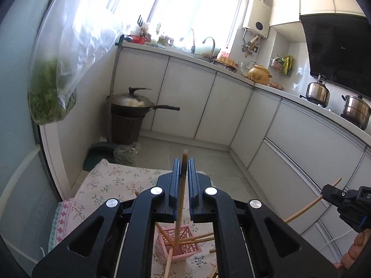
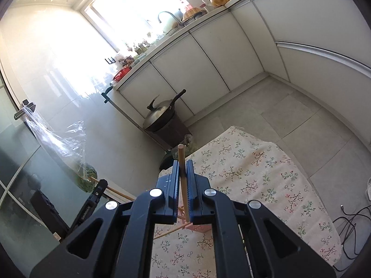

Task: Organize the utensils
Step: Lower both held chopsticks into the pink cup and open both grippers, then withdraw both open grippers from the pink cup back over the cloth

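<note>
My left gripper [image 1: 184,162] is shut on a wooden chopstick [image 1: 178,217] that stands nearly upright. Its lower end reaches down into a pink slotted basket [image 1: 185,251] on the floral cloth [image 1: 111,180]. Several more chopsticks lean in and around that basket. My right gripper [image 2: 182,163] is shut on another chopstick [image 2: 181,150], held tilted above the cloth [image 2: 255,166], with a corner of the pink basket [image 2: 197,227] showing below its pads. In the left wrist view the right gripper [image 1: 334,194] appears at the right edge with its chopstick [image 1: 306,208]. The left gripper [image 2: 99,185] shows at the left of the right wrist view.
A lidded wok [image 1: 132,103] rests on a dark bin by the white cabinets [image 1: 190,99]. A plastic bag of greens [image 1: 53,97] hangs from a door handle on the left. Pots stand on the stove [image 1: 354,111]. Cables [image 2: 347,227] lie on the tiled floor right of the cloth.
</note>
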Demonstrator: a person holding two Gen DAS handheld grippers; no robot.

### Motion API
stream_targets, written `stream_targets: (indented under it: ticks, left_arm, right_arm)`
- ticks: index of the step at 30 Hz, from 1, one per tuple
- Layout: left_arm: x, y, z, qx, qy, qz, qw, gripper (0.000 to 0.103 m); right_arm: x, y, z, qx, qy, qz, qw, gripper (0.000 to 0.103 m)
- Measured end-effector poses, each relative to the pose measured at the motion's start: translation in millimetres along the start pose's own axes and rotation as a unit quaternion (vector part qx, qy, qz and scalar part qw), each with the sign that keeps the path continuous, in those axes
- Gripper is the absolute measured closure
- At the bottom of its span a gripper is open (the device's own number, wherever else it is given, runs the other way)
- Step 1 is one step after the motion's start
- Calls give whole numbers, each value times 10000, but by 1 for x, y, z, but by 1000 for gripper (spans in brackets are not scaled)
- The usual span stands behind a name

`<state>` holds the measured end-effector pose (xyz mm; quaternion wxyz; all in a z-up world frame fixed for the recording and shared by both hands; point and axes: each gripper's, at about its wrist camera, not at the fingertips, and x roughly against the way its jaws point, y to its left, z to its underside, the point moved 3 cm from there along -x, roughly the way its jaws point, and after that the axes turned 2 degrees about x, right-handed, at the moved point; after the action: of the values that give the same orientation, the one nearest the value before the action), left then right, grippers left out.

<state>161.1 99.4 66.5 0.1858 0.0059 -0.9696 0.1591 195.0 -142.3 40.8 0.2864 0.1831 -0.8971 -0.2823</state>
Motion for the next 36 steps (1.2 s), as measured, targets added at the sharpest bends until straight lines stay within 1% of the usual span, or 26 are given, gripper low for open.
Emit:
stream_targets:
  ticks: [2, 3, 4, 9, 13, 16, 18, 21, 22, 26, 28, 30, 35, 36]
  left_arm:
    - [-3, 8, 4, 148, 138, 5, 9998, 89]
    - [0, 12, 4, 212, 127, -1, 9997, 84]
    - [5, 16, 1, 273, 44, 2, 9996, 82]
    - [37, 22, -21, 329, -414, -58, 9986, 63]
    - [50, 25, -28, 381, -569, -41, 9976, 59]
    - [48, 26, -28, 394, -547, -56, 9977, 59]
    - [43, 26, -26, 431, -461, -28, 9980, 59]
    - [38, 23, -21, 374, -332, -5, 9987, 59]
    - [38, 21, -20, 327, -322, -6, 9989, 59]
    - [39, 12, -18, 149, -304, 16, 9994, 59]
    - [40, 8, -16, 124, -283, 65, 9995, 57]
    - [41, 4, -15, 39, -259, 72, 9996, 57]
    - [44, -12, -7, -182, -203, 96, 9996, 49]
    - [45, -15, -6, -229, -199, 91, 9995, 46]
  right_arm:
    - [-7, 1, 0, -1, 30, 19, 10000, 97]
    - [-11, 2, 0, 8, 36, 38, 10000, 97]
    - [-14, 3, 1, 30, 30, 62, 10000, 97]
    - [-27, 16, 2, 234, -78, 223, 9994, 97]
    - [-41, 25, 3, 308, -83, 289, 9991, 97]
    - [-55, 30, 5, 351, -53, 358, 9987, 97]
    - [-61, 31, 7, 370, -44, 378, 9986, 97]
    - [-82, 30, 12, 356, 69, 422, 9985, 91]
    - [-86, 27, 14, 280, 90, 421, 9987, 87]
    - [-78, 31, 14, 420, -38, 388, 9984, 85]
    - [-70, 34, 14, 479, -112, 354, 9982, 79]
    - [-62, 38, 14, 566, -154, 359, 9976, 77]
    - [-48, 50, 22, 1003, -237, 557, 9931, 69]
    - [-46, 51, 24, 1083, -252, 610, 9919, 68]
